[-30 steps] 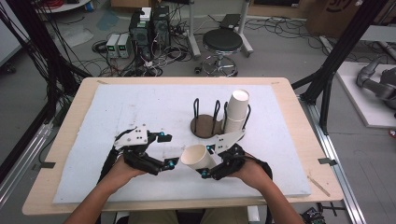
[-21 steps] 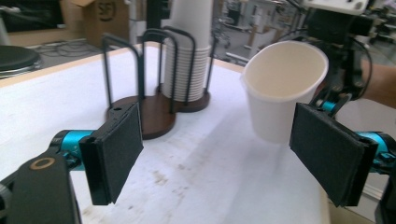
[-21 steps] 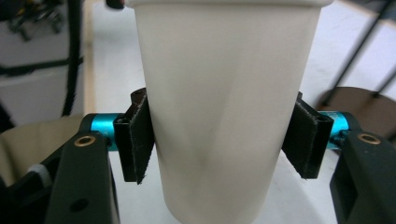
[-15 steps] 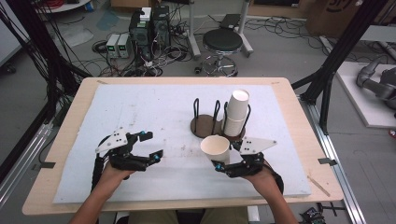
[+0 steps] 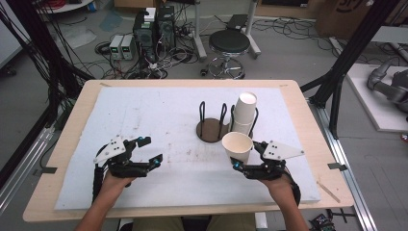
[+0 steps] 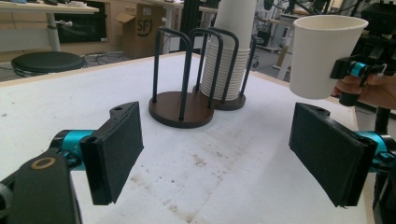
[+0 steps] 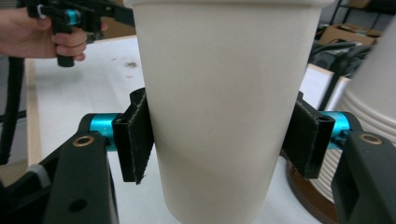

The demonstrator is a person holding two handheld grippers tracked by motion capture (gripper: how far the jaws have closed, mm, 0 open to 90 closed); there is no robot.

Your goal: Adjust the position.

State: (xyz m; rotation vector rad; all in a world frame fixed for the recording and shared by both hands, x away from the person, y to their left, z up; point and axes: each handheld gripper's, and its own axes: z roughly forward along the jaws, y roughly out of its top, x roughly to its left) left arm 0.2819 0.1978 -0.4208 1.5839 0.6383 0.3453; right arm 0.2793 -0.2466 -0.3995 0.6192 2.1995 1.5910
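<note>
— Judging by how things lie, how far along is this?

— Partway, I'd say. The right gripper has its jaws clamped on a single paper cup, one pad on each side of the wall, as the right gripper view makes plain. The cup is upright, mouth up, held clear above the tabletop just in front of the cup holder.

— So one cup is separated from the rest?

— It looks so. The stack of cups sits in the holder's right-hand bay, and the held cup is apart from it. The left-hand bay, with its round brown base, is empty.

— And the other hand?

— The left gripper hovers low over the white mat, well apart from the cup, jaws spread wide with nothing between them; the left gripper view shows bare mat between the pads.

— What remains?

— Placing the cup. Whether it belongs in the empty bay or down on the tabletop, I cannot tell.
</note>
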